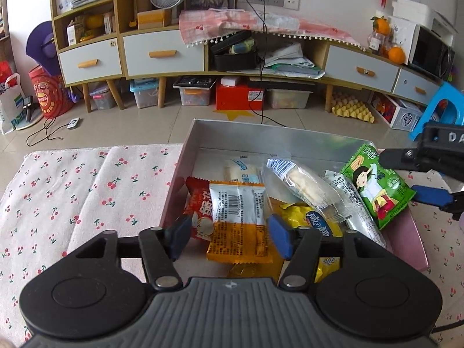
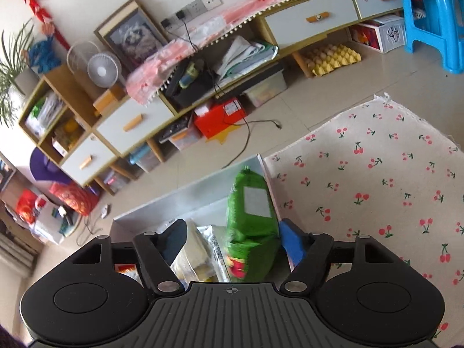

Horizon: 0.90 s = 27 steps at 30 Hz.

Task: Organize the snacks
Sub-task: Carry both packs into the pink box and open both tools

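A silver-lined box (image 1: pixel 261 136) sits on the cherry-print cloth and holds several snack packets. My left gripper (image 1: pixel 230 232) hovers over its near end, open. An orange-and-white packet (image 1: pixel 237 217) lies in the box between the pads, and neither pad presses it. Beside it are a red packet (image 1: pixel 197 211), a yellow packet (image 1: pixel 313 223) and a clear-wrapped cake (image 1: pixel 307 188). At the box's right side my right gripper (image 1: pixel 406 175) (image 2: pixel 233 242) is open around a green packet (image 1: pixel 377 185) (image 2: pixel 252 217). The packet stands tilted against the right pad (image 2: pixel 293 243), well clear of the left one.
The cherry-print cloth (image 1: pixel 87 188) (image 2: pixel 377 174) spreads on both sides of the box. Beyond it is tiled floor with a cable (image 1: pixel 261 110). A long cabinet (image 1: pixel 162 55) lines the wall, and a blue stool (image 1: pixel 440 110) stands at the right.
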Available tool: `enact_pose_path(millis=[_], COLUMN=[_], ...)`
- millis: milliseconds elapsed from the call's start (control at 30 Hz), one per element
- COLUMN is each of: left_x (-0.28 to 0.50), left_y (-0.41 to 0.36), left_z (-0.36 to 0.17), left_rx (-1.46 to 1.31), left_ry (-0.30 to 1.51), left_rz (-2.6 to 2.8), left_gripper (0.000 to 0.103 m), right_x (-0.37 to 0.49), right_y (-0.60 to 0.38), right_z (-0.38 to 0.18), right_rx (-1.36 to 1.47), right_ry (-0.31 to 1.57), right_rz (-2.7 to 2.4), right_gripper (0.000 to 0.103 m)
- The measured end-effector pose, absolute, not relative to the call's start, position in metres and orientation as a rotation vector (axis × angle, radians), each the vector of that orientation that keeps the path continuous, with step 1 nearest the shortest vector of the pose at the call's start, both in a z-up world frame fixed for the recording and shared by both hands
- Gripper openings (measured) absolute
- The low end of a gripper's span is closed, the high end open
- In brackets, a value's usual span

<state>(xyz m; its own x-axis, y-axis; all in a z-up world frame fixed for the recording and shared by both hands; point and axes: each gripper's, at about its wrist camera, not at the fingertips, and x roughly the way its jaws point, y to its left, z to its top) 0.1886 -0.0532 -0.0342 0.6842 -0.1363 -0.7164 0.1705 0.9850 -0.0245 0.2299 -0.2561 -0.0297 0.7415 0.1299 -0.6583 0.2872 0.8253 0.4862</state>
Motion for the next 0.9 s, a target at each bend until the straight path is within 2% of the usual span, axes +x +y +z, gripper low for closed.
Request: enact_pose_path(millis=[233, 467, 900], left_x=[0.177, 0.157, 0.123], left_y=[-0.043, -0.029, -0.007], left_z=[-0.026, -0.011, 0.003], left_rx=[0.029, 0.020, 0.032], left_ry=[0.800, 0.766, 0.827], left_rz=[-0.170, -0.179, -0.223], left_gripper=[0.068, 0.088, 0.099], right_x=[0.219, 0.201, 0.159], right_y=[-0.253, -0.242, -0.214], right_z=[-0.020, -0.005, 0.029], right_rx=[0.592, 0.566, 0.477], right_ry=[0.775, 0.793, 0.835], right_rz=[-0.080, -0.060, 0.006], right_gripper=[0.072, 0.075, 0.085])
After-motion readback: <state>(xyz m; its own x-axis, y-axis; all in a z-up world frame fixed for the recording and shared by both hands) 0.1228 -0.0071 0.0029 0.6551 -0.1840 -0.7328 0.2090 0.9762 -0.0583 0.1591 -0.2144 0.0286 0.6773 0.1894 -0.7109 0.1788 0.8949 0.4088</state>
